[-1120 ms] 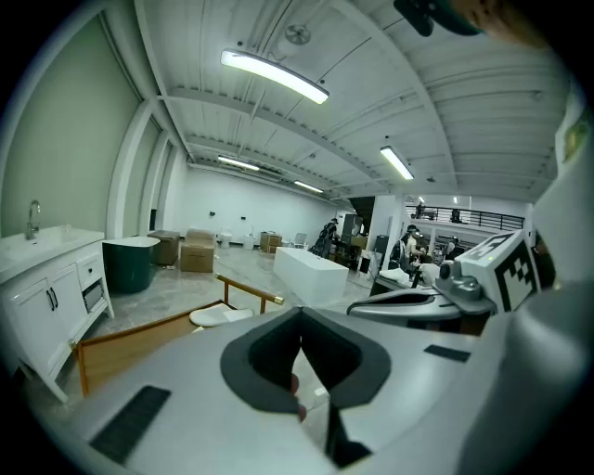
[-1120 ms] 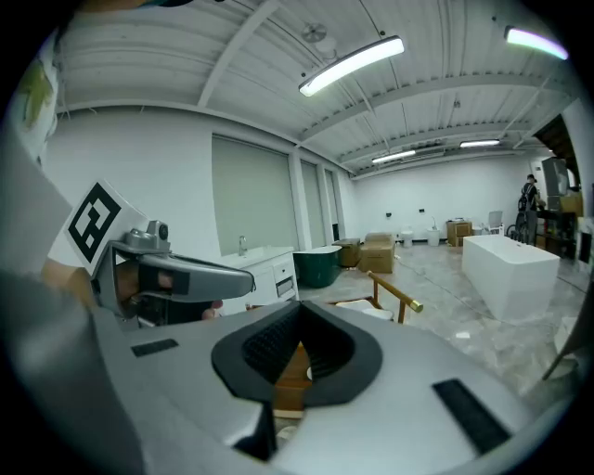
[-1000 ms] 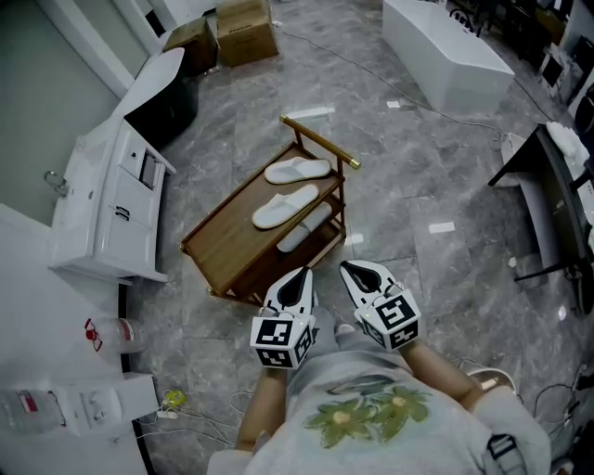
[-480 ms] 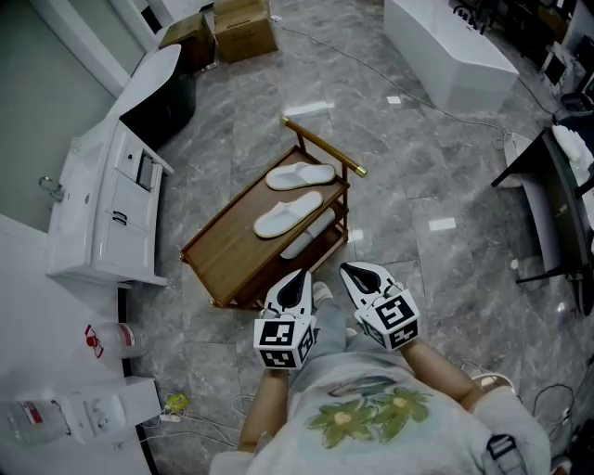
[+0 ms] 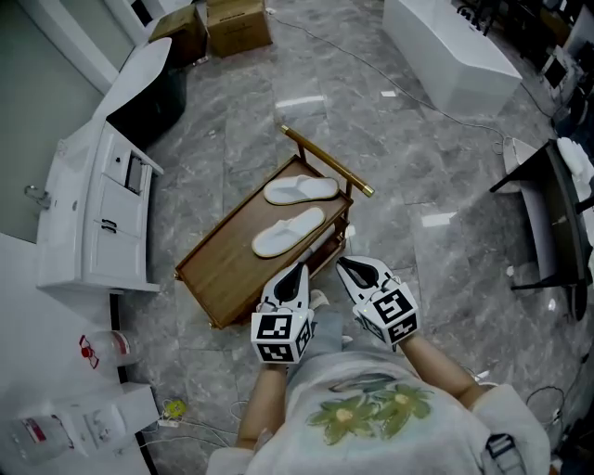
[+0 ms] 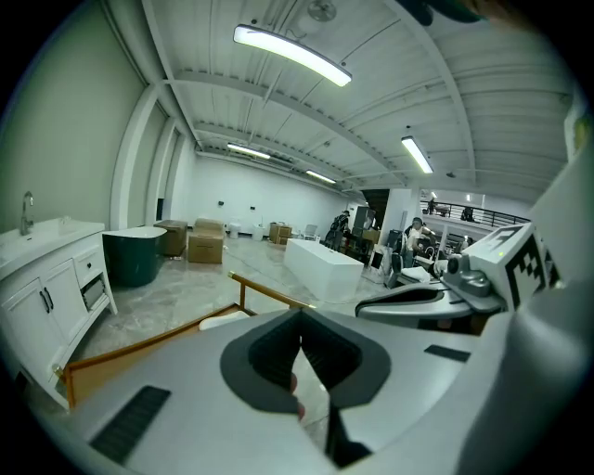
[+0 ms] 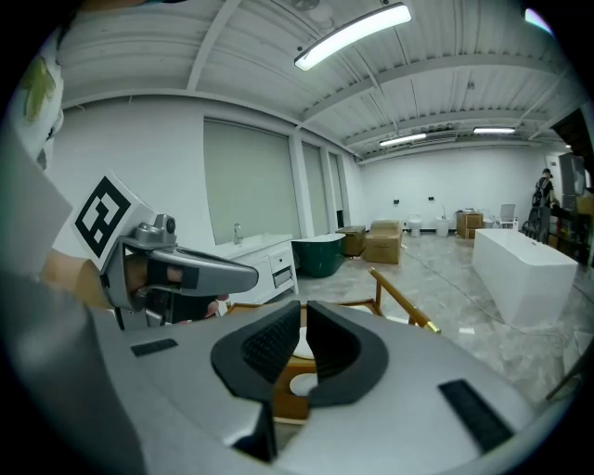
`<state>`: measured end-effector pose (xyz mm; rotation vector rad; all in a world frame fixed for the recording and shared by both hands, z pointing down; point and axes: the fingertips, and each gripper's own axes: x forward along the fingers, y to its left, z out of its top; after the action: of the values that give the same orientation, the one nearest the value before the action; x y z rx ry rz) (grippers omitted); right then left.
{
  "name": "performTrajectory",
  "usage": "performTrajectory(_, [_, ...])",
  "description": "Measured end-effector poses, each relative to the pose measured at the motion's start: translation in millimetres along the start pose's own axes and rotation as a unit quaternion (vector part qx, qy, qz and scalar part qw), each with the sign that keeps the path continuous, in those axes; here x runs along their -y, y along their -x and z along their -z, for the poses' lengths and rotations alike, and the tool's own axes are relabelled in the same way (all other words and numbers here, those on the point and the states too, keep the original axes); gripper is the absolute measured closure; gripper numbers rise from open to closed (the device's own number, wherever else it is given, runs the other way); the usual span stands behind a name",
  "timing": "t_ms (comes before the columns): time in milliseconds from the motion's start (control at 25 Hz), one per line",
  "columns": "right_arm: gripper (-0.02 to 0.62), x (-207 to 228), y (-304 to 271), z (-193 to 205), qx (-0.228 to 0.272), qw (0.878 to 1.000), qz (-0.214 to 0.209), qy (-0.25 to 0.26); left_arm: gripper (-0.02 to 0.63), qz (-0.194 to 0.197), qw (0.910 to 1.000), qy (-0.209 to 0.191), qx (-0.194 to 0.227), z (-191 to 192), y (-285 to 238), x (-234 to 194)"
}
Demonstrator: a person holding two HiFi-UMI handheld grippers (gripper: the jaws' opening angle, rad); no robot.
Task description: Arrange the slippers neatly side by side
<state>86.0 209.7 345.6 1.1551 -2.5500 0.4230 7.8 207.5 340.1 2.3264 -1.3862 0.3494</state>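
Note:
Two white slippers lie on the top shelf of a low wooden cart (image 5: 218, 264): the far slipper (image 5: 302, 190) near the brass handle bar, the near slipper (image 5: 288, 232) at an angle beside it. My left gripper (image 5: 300, 270) and right gripper (image 5: 346, 266) hover side by side just short of the cart's near corner, both shut with nothing in them. In the left gripper view the shut gripper (image 6: 302, 341) points past a slipper (image 6: 225, 320) on the cart. In the right gripper view the near slipper (image 7: 303, 347) shows through the gap behind the closed tips of the gripper (image 7: 303, 311).
A white vanity cabinet (image 5: 102, 213) and a dark green tub (image 5: 144, 102) stand at the left, with cardboard boxes (image 5: 237, 20) beyond. A white block (image 5: 445, 51) sits at the back right and a black table (image 5: 548, 223) at the right. Cables cross the marble floor.
The cart has drawn closer to both grippers in the head view. A slipper on the lower shelf has slid out of sight under the top shelf. Both grippers keep their pose.

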Motion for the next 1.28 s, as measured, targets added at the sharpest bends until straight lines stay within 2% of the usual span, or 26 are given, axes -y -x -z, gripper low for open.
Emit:
performTrajectory(200, [0.543, 21.5, -30.3, -17.3, -0.001, 1.0, 0.008, -0.006, 0.587, 0.006, 0.9999, -0.012, -0.001, -19.2, -23.4, -22.8])
performTrajectory(240, [0.529, 24.1, -35.6, -19.8, -0.002, 1.0, 0.009, -0.007, 0.569, 0.011, 0.9998, -0.017, -0.002, -22.1, -27.4, -26.4])
performTrajectory(320, [0.505, 29.0, -44.3, -24.3, -0.003, 1.0, 0.013, -0.006, 0.474, 0.015, 0.9994, -0.029, -0.006, -26.9, -35.4, -33.8])
performTrajectory(440, [0.489, 37.2, -56.2, -30.6, -0.001, 1.0, 0.021, -0.006, 0.469, 0.013, 0.999, -0.042, -0.007, -32.7, -46.8, -46.3])
performTrajectory(800, [0.48, 51.3, -92.6, -28.9, -0.025, 0.999, 0.029, -0.002, 0.465, 0.02, 0.9986, -0.045, -0.018, -36.1, -75.1, -80.8])
performTrajectory(1080, [0.48, 63.6, -112.4, -20.7, -0.038, 0.999, 0.036, -0.003, 0.449, 0.024, 0.9952, -0.079, -0.052, -32.3, -96.0, -106.2])
performTrajectory(1280, [0.48, 69.7, -120.9, -12.4, -0.05, 0.998, 0.038, -0.008, 0.448, 0.023, 0.9943, -0.083, -0.062, -31.4, -105.9, -118.3])
